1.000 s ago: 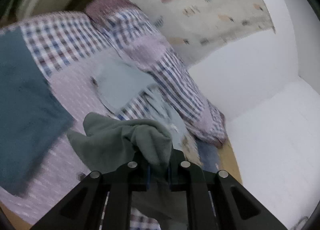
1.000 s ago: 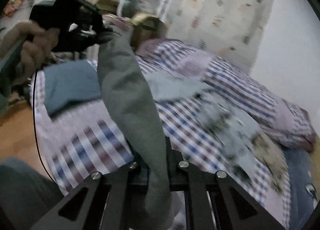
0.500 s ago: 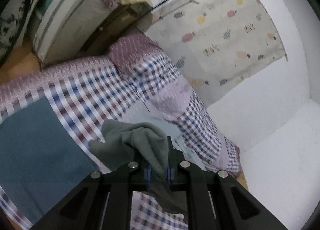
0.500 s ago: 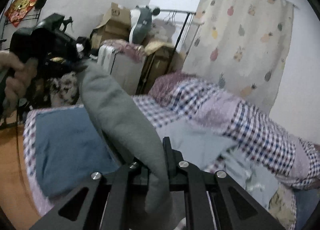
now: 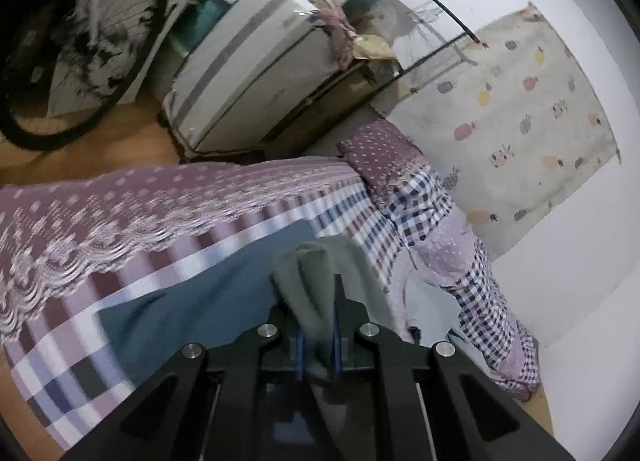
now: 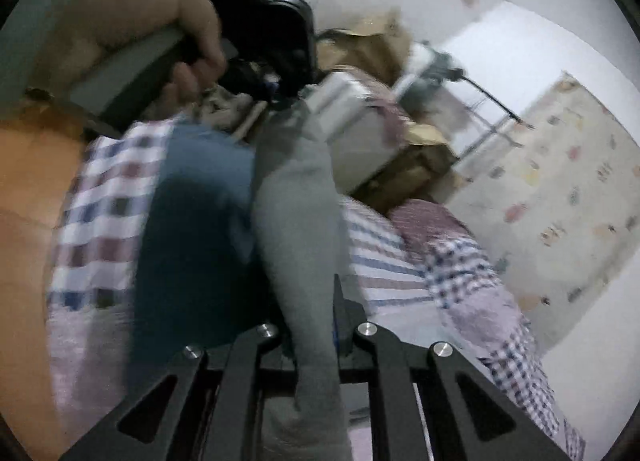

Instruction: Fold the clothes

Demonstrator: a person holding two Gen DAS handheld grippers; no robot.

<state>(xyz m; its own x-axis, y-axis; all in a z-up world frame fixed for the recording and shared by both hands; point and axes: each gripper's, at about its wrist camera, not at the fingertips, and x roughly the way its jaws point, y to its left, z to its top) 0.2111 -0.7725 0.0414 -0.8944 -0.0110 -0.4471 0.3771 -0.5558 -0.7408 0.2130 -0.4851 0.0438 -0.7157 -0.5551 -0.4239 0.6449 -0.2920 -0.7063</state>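
Right wrist view alone shows the left hand (image 6: 160,33) gripping the left gripper (image 6: 280,97), with the grey garment (image 6: 296,221) stretched between both tools above the bed (image 6: 100,189). Left gripper (image 5: 318,325) and right gripper (image 6: 316,325) are each clenched on the cloth, beside a blue garment (image 5: 192,297).

Grey garment (image 6: 296,217) stretched taut, lifted above folded blue cloth (image 6: 192,229).

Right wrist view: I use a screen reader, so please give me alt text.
A grey garment hangs stretched between the right gripper in the foreground and the left gripper, held in a hand, above a blue cloth on a checked bed.
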